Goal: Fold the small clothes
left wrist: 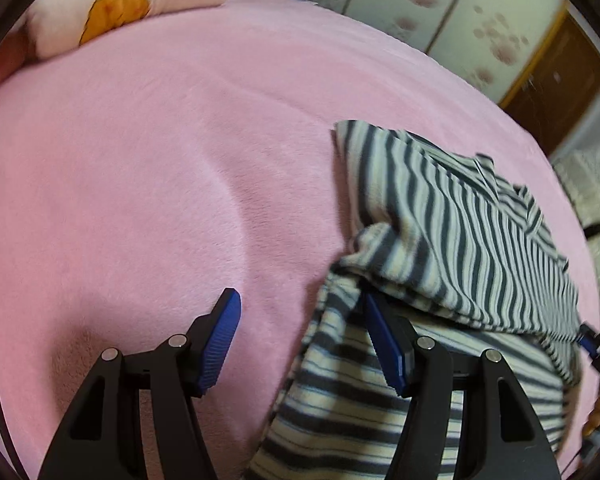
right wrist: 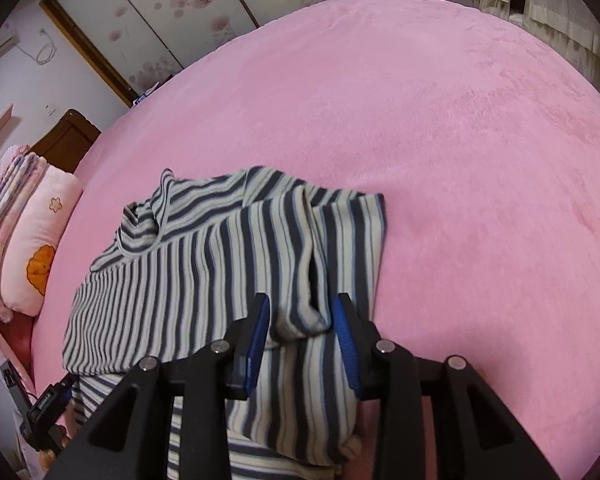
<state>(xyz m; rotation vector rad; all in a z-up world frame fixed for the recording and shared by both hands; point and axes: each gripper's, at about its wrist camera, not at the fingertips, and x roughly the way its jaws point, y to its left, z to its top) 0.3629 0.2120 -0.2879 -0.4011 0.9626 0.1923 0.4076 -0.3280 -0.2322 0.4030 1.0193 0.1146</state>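
A small navy-and-cream striped garment [left wrist: 452, 240] lies on a pink bed cover [left wrist: 160, 168], its near part doubled over itself. My left gripper [left wrist: 300, 312] is open at the garment's left edge: the right finger [left wrist: 384, 344] is against the fold, the left finger [left wrist: 220, 344] over bare cover. In the right wrist view the garment [right wrist: 204, 264] spreads ahead and to the left. My right gripper [right wrist: 302, 320] is open, its jaws standing either side of a bunched fold of the fabric [right wrist: 300, 316], not pinching it.
A pink pillow with an orange print [left wrist: 112, 12] lies at the head of the bed; it also shows in the right wrist view [right wrist: 40, 240] beside folded bedding [right wrist: 4, 200]. Wardrobe doors [left wrist: 440, 4] stand beyond the bed. The pink cover [right wrist: 480, 140] stretches far right.
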